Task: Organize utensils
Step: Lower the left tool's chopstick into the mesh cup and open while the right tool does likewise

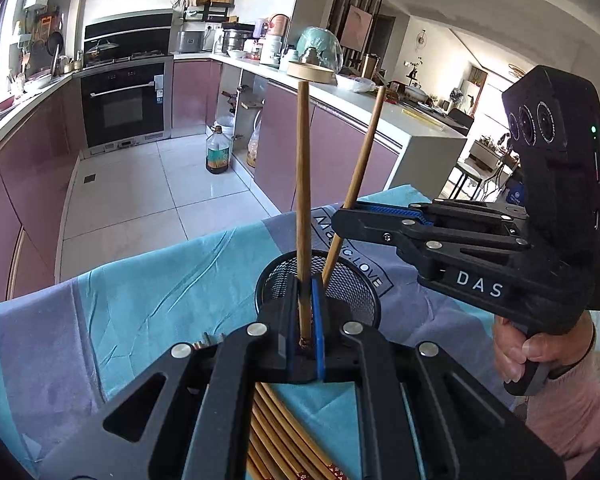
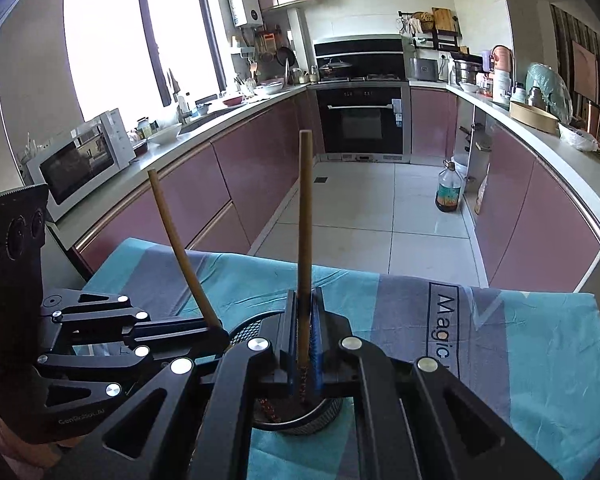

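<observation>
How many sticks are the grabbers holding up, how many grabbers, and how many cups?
Brown wooden chopsticks held up: 2
Black two-finger grippers, left and right: 2
Black round wire-mesh cup: 1
Total: 5

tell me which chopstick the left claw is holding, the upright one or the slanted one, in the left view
The upright chopstick, pinched in the left claw over the mesh cup. The slanted chopstick sits in the right claw.

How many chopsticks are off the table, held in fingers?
2. One chopstick is in the left gripper, the other chopstick is in the right gripper; both above the mesh cup. More lie in a pile on the cloth, partly hidden.
</observation>
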`<state>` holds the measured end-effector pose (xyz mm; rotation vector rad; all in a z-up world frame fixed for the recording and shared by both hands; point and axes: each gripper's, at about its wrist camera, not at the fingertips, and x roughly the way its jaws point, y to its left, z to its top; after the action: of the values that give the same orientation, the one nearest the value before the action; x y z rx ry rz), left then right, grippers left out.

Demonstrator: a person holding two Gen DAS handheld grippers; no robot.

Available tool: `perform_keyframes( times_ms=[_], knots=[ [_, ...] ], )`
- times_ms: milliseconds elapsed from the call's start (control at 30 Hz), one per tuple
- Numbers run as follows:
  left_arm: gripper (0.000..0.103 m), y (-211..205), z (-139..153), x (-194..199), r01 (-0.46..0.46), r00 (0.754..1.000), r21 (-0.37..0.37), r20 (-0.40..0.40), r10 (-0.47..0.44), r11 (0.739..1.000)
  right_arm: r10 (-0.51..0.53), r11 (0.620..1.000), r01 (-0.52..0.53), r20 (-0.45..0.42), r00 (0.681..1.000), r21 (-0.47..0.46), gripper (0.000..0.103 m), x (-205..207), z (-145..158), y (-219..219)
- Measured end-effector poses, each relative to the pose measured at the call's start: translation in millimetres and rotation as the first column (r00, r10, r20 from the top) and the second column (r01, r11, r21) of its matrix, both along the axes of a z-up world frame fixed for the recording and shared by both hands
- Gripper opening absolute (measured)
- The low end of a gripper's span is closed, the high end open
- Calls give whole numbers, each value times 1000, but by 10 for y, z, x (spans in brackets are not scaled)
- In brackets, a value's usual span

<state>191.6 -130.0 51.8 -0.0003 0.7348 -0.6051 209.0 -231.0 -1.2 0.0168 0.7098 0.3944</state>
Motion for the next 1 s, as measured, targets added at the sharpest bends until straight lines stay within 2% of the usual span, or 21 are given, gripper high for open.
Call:
perform_keyframes(
  times_ms=[400,600,700,800,900,1000],
  knots=[
    [9,8,-125,266,-35,999,5,-24,35,999,-29,999,29,-4,1000,30,9,135,-29,-18],
    [19,113,-172,237,-61,998,4,-6,61,998,-40,999,39,15,999,37,11,109,-28,-42],
    [25,193,-149,203,-91,996,-1,15,91,996,-54,998,53,27,998,40,18,72,-14,-68],
    [40,307,-98,117,-124,991,-3,55,124,992,-68,997,65,55,996,41,20,-50,31,-98],
    [43,448,-73,-10,-155,984,9,94,153,988,-44,997,37,87,995,72,24,-259,113,-131],
    [48,614,-130,-166,-178,978,31,119,173,984,22,995,-33,118,993,94,33,-546,161,-105]
  ],
)
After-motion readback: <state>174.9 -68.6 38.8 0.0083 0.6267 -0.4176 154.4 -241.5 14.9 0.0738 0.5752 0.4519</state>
